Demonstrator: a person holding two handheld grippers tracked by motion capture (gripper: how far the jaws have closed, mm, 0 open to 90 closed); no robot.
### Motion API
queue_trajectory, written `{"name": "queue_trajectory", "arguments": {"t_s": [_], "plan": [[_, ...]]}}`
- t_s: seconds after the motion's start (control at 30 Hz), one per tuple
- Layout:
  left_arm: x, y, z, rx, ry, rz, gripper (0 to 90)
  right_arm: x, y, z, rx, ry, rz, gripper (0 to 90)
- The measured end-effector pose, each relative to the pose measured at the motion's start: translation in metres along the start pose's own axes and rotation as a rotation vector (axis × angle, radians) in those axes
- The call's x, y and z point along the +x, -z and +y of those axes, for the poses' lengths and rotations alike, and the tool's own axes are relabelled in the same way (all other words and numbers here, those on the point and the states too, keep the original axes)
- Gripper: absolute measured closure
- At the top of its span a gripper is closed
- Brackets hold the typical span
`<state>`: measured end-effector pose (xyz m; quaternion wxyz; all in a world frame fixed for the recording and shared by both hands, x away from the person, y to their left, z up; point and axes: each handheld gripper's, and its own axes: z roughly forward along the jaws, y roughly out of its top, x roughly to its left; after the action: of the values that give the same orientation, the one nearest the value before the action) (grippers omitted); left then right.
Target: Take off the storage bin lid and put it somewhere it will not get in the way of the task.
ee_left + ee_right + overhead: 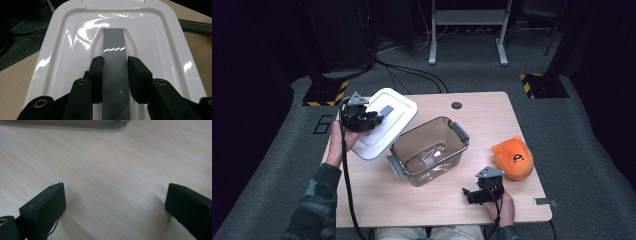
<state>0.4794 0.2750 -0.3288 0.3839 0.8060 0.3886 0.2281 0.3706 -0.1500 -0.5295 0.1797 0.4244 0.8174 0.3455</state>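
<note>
A white lid (387,122) with a grey handle (114,62) is held tilted above the table's left side, and my left gripper (369,120) is shut on that handle. In the left gripper view both pads (98,75) press the handle's sides, with the lid (62,50) spread behind them. A clear, smoky plastic box (429,150) with grey side latches stands open at mid-table, just right of the lid. My right gripper (472,195) rests low near the front right, open, its jaws wide apart over bare wood (112,182) with nothing between them.
An orange plush toy (513,157) sits at the table's right edge, just beyond the right gripper. A cable hole (456,105) lies near the far edge. The box's base edge (75,123) runs along the top of the right gripper view.
</note>
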Motion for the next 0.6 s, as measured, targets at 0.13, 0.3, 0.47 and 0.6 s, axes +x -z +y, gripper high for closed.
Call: {"name": "queue_trajectory", "arguments": {"t_s": [0.13,0.3,0.47,0.6], "plan": [[0.006,0.001,-0.006,0.008,0.016,0.018,66.6,0.0,0.0,0.0,0.0,-0.001,0.0,2.6],[0.017,0.004,-0.015,0.016,0.04,0.039,66.6,0.0,0.0,0.0,0.001,0.002,0.001,2.6],[0.027,0.009,-0.025,0.02,0.063,0.059,66.6,0.0,0.0,0.0,0.001,0.002,0.0,2.6],[0.034,0.01,-0.032,0.024,0.087,0.082,66.6,0.0,0.0,0.0,0.001,0.002,0.0,2.6]]}}
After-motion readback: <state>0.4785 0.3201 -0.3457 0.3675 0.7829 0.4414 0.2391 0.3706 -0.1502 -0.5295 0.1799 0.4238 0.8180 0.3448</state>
